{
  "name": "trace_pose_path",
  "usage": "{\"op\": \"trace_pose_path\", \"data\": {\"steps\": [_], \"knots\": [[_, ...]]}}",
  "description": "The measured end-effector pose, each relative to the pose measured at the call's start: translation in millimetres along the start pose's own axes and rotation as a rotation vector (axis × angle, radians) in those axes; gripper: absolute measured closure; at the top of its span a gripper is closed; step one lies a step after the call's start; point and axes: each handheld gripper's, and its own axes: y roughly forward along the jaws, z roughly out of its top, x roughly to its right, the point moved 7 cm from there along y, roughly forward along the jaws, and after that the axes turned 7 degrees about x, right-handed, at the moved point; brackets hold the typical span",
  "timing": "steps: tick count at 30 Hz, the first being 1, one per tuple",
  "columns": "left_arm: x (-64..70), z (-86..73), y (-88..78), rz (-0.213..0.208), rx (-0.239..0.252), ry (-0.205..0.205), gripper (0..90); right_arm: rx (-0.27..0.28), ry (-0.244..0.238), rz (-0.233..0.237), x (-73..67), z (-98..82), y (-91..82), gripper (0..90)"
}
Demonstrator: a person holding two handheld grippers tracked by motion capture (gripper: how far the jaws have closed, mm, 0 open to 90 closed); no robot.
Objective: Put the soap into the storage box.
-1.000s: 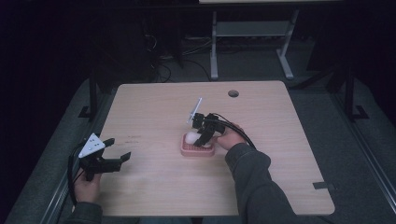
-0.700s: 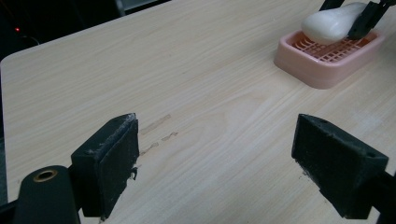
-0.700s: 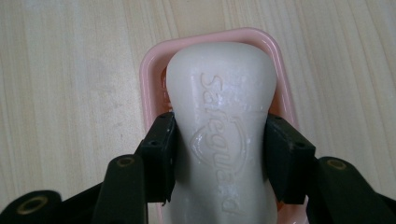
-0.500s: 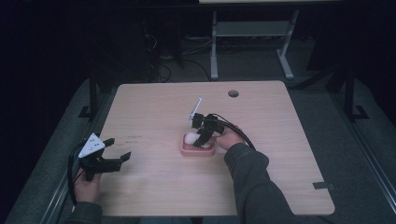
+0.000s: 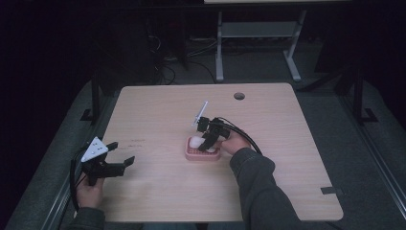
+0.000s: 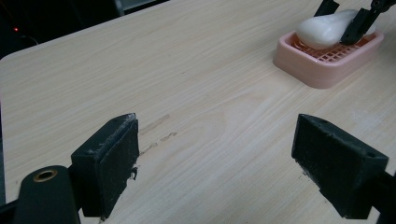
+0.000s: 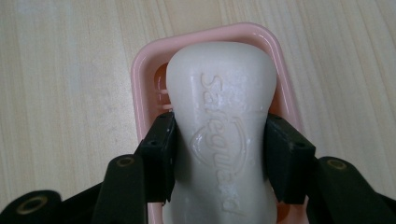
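A white bar of soap [image 7: 224,135] lies in a pink soap dish [image 7: 142,65] near the middle of the table. My right gripper [image 7: 219,154] is shut on the soap, its black pads [image 7: 161,149] pressing both long sides. In the high view the right gripper [image 5: 207,142] reaches down onto the soap [image 5: 195,142] over the dish [image 5: 198,155]. My left gripper [image 5: 119,154] rests at the table's left front edge, open and holding nothing. From the left gripper view [image 6: 215,154] its jaws stand wide apart over bare wood, with the dish [image 6: 322,65] and soap [image 6: 327,28] off to the upper right.
The wooden table [image 5: 287,158] has a round cable hole [image 5: 239,96] near its far edge. A dark strip of tape [image 5: 332,190] sits at the front right. Beyond the table stands a metal frame [image 5: 258,33] on a dark floor.
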Motion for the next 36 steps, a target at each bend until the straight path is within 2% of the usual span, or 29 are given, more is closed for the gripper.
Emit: {"op": "trace_pose_path", "data": {"steps": [10, 28, 36], "knots": [[0.1, 0.0, 0.0, 0.001, 0.001, -0.003, 14.5, 0.004, 0.012, 0.008, 0.8, -2.4, 4.8, 48.2], [0.1, 0.1, -0.1, 0.002, 0.002, -0.004, 14.5, 0.009, 0.021, 0.0, 2.1, -2.4, 2.9, 47.1], [0.1, 0.2, 0.0, 0.002, 0.002, -0.005, 14.5, 0.044, 0.016, -0.002, 1.8, 0.4, -3.6, 48.3]]}}
